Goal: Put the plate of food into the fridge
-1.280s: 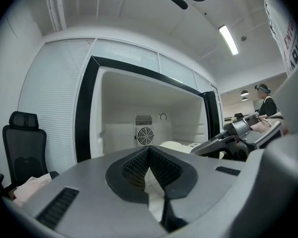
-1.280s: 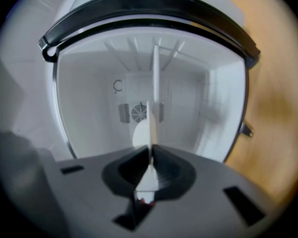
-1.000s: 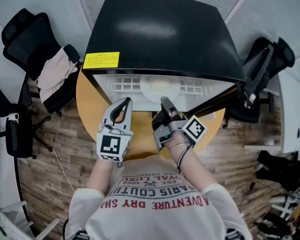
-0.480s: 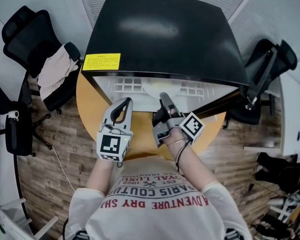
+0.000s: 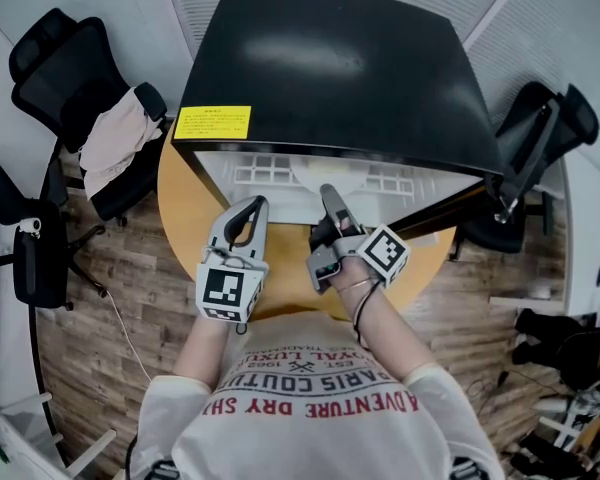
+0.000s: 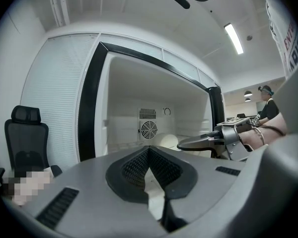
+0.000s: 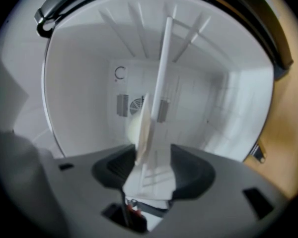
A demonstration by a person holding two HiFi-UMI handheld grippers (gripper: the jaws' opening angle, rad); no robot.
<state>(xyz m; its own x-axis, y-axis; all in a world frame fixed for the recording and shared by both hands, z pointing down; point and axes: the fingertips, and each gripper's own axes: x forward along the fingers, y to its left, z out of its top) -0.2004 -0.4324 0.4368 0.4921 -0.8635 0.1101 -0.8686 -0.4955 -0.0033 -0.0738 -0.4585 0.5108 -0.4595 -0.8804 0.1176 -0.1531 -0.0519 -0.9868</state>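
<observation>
A black mini fridge (image 5: 330,78) stands open on a round wooden table (image 5: 185,218). Inside it, the white plate (image 5: 330,173) with a pale mound of food (image 7: 133,125) rests on the white shelf (image 7: 161,83). My right gripper (image 5: 330,196) is at the fridge mouth. Its jaws are opening, and the plate's rim (image 7: 144,128) stands between them with the pads spread wider than it. My left gripper (image 5: 248,208) hangs to the left, outside the fridge, shut and empty (image 6: 149,150). The left gripper view shows the plate (image 6: 166,141) and the right gripper (image 6: 208,142).
The fridge door (image 5: 450,203) swings out to the right. A fan grille (image 6: 148,129) sits in the fridge's back wall. Black office chairs stand at the left (image 5: 50,78) and right (image 5: 540,138). A yellow label (image 5: 212,122) marks the fridge top.
The right gripper has stayed at the fridge mouth with only a slight shift. The left gripper has not moved. The plate sits a little deeper under the fridge top.
</observation>
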